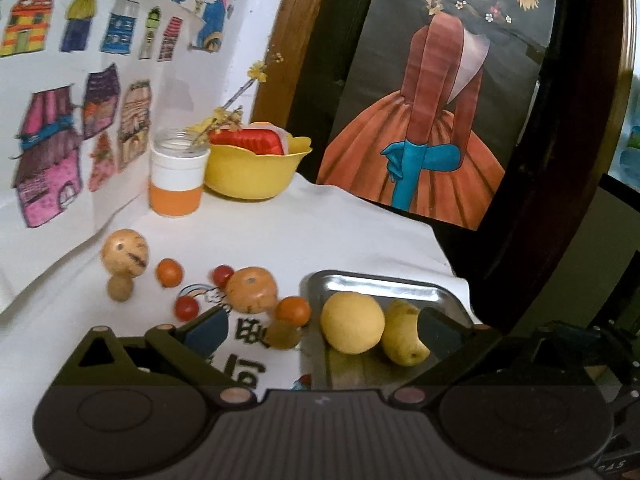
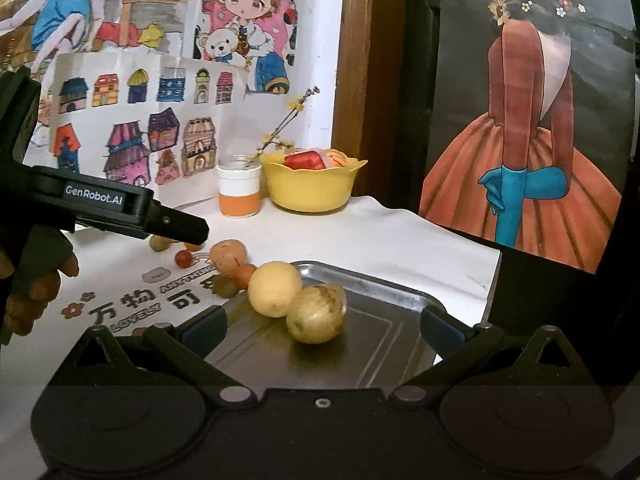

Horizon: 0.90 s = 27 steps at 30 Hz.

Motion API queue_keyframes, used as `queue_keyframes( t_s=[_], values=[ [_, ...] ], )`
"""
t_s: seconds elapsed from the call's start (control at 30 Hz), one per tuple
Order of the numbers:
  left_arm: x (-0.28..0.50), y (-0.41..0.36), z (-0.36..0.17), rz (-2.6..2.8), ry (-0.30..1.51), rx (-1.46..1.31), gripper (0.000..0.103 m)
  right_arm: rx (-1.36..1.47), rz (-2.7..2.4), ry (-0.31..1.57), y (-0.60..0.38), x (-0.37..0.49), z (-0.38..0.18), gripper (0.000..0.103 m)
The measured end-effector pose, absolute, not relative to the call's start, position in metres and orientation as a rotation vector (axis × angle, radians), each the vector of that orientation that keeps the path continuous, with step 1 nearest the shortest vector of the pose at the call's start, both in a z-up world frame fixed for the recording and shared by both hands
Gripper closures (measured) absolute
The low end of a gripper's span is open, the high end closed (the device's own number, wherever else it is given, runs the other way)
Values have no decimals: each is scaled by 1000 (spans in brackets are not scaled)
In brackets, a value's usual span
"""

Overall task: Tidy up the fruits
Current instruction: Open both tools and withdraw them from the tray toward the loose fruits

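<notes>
Grippers both spread wide, empty: your left gripper (image 1: pixel 320 330) and right gripper (image 2: pixel 322 322) hover at the tray (image 2: pixel 400 300). Two yellow fruits (image 2: pixel 275 289) sit on it, touching. Rest, tangerines (image 1: pixel 169 272) and tomatoes (image 1: pixel 186 307), lie loose on the cloth (image 1: pixel 320 232) left of it.

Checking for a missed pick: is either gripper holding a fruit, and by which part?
Nothing is held. The left gripper and the right gripper both have open, empty jaws.

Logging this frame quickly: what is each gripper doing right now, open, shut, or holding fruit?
Left gripper: jaws open, holding nothing.
Right gripper: jaws open and empty, over the metal tray.
</notes>
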<state>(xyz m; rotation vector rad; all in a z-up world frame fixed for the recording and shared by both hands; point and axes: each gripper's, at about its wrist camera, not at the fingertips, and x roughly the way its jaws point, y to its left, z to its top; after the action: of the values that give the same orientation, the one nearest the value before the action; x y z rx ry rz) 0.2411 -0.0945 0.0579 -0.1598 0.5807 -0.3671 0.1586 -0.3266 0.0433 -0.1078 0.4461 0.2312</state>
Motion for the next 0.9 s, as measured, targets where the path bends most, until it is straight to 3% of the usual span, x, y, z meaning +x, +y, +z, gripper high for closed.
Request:
queue_keyframes(
  t_s=[0.9],
  values=[
    [144, -27, 36, -328, 664, -131, 1, -247, 284, 634, -257, 66, 29, 1]
  ],
)
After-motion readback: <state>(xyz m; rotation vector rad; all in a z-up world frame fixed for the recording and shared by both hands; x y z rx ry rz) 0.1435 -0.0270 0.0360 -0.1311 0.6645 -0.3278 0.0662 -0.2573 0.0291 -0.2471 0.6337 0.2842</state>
